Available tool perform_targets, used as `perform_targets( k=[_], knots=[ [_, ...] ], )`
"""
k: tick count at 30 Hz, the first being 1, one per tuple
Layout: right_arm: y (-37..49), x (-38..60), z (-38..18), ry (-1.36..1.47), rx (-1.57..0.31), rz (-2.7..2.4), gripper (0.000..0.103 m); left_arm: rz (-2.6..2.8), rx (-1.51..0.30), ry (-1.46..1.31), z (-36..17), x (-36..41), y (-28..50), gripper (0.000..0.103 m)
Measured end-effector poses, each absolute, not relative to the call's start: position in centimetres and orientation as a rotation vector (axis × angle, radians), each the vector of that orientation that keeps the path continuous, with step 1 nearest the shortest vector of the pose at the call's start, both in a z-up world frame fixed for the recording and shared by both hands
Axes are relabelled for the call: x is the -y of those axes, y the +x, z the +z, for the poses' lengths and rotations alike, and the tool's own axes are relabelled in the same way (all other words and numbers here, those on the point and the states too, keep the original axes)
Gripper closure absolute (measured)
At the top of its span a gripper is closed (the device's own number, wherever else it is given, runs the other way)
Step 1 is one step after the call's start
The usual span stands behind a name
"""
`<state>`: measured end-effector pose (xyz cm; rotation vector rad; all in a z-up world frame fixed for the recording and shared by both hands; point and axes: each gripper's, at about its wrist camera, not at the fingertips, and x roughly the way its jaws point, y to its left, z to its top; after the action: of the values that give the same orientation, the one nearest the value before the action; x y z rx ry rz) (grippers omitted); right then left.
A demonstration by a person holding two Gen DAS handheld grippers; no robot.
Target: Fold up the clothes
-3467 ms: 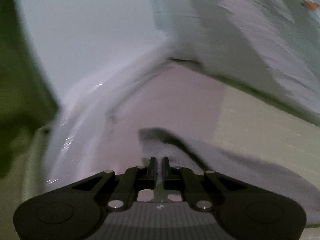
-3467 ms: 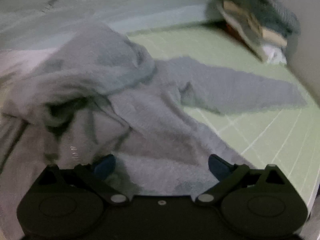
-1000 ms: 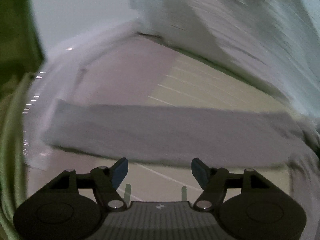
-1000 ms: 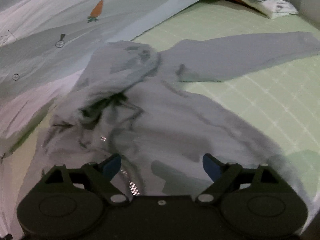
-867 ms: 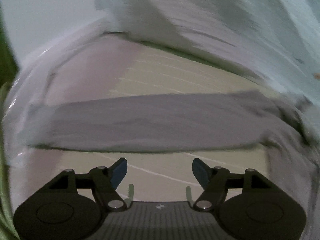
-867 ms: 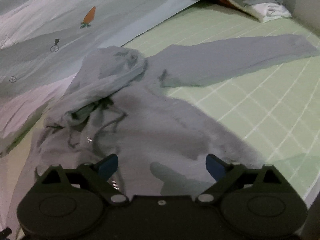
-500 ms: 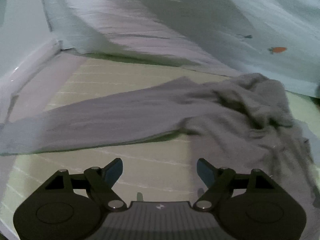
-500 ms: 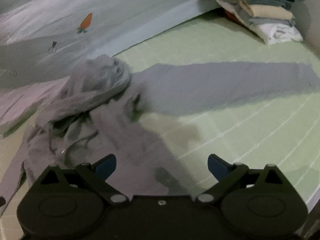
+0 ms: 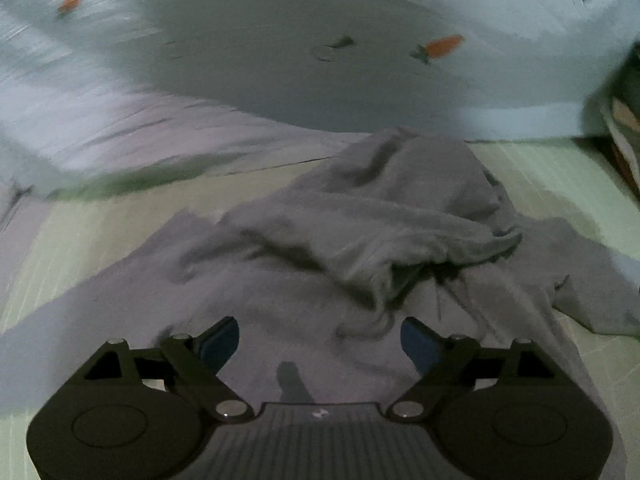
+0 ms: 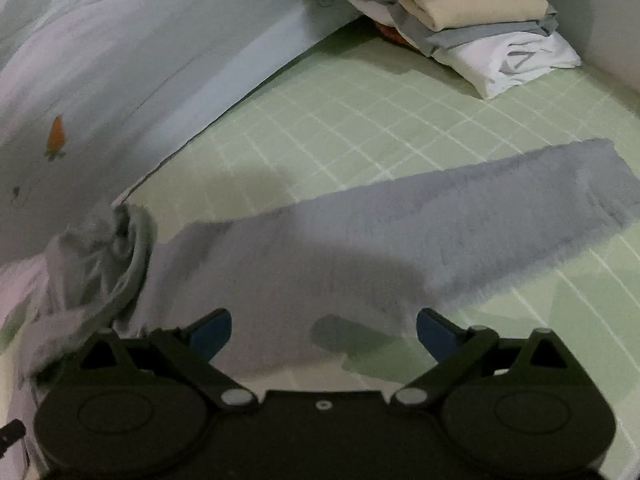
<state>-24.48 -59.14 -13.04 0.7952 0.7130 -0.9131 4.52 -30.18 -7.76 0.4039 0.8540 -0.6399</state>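
Note:
A grey hoodie lies spread on a green checked sheet, its hood crumpled over the chest. My left gripper hovers open just above the hoodie's front, below the hood, with nothing between its blue pads. In the right wrist view one sleeve stretches flat to the right and the hood bunches at the left. My right gripper is open above the sleeve near the shoulder, holding nothing.
A pale blue quilt with carrot prints runs along the far side of the bed. A stack of folded clothes sits at the far right corner against a wall. Bare green sheet lies right of the sleeve.
Both grippers swung right. The left view went from the outstretched left sleeve to the hood and chest. The right view moved off the body onto the right sleeve. Both stayed open.

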Motion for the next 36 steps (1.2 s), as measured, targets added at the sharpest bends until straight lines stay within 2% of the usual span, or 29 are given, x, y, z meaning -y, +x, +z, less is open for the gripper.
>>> perform_targets(
  k=[14,17,20,23,24,25,32,36],
  knots=[
    [-22.6,62.8,-15.1,0.720,-0.802,-1.017,0.003,-0.833,-0.751,0.771,-11.5,40.2,5.9,0.015],
    [-22.5,62.9,-15.3,0.723,-0.807,-1.029,0.003,-0.874,-0.749,0.718,-10.9,40.2,7.1,0.026],
    [-22.0,62.9,-15.4,0.715,-0.819,-1.037,0.003,-0.894,-0.753,0.601,-9.4,39.5,9.3,0.041],
    [-21.3,63.0,-15.3,0.697,-0.829,-1.033,0.003,-0.839,-0.744,0.477,-7.5,38.5,12.5,0.067],
    [-21.0,63.0,-15.3,0.690,-0.832,-1.029,0.003,-0.818,-0.741,0.437,-6.9,38.2,13.5,0.085],
    [-20.7,63.0,-15.2,0.680,-0.833,-1.024,0.003,-0.786,-0.740,0.408,-6.5,37.8,14.7,0.088],
    [-17.8,62.7,-14.1,0.593,-0.831,-0.975,0.003,-0.386,-0.764,0.151,-6.1,31.5,22.7,0.088],
    [-14.4,62.2,-13.8,0.554,-0.837,-0.900,0.003,-0.320,-0.851,0.065,-7.8,28.7,23.2,0.079]
  ],
)
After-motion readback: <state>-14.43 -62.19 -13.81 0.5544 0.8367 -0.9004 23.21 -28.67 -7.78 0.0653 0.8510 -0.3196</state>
